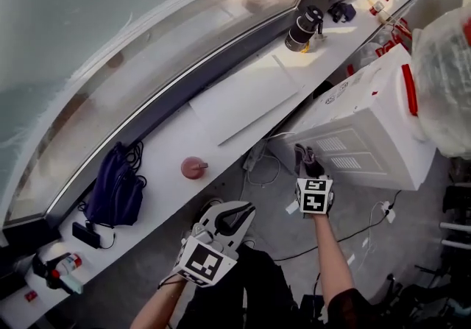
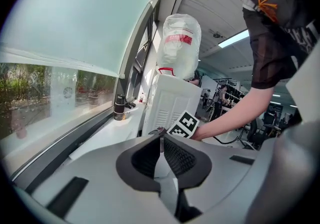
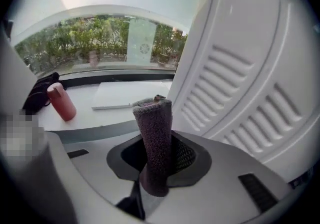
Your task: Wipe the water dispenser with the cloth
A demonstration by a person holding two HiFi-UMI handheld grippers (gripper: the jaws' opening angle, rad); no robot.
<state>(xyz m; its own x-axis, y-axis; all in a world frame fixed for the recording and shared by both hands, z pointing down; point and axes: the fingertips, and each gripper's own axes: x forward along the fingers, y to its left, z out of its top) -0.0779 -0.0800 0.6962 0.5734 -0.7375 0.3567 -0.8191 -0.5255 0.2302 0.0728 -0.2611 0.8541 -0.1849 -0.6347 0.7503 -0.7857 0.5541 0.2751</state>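
The white water dispenser [image 1: 368, 129] stands at the right, its louvred back panel facing me, with a plastic-wrapped water bottle [image 1: 445, 85] on top. My right gripper [image 1: 307, 162] is shut on a dark rolled cloth [image 1: 305, 157], just short of that panel. In the right gripper view the cloth [image 3: 155, 143] sticks up between the jaws beside the dispenser [image 3: 250, 67]. My left gripper [image 1: 235, 217] hangs lower left, shut and holding nothing. In the left gripper view its tips [image 2: 161, 135] meet, and the dispenser [image 2: 170, 102] is ahead.
A white window ledge [image 1: 169, 151] runs diagonally and carries a red bottle [image 1: 194, 167], a purple bag [image 1: 114, 188], a flat white board [image 1: 246, 96] and a dark flask [image 1: 302, 29]. Cables [image 1: 265, 165] lie on the floor beside the dispenser.
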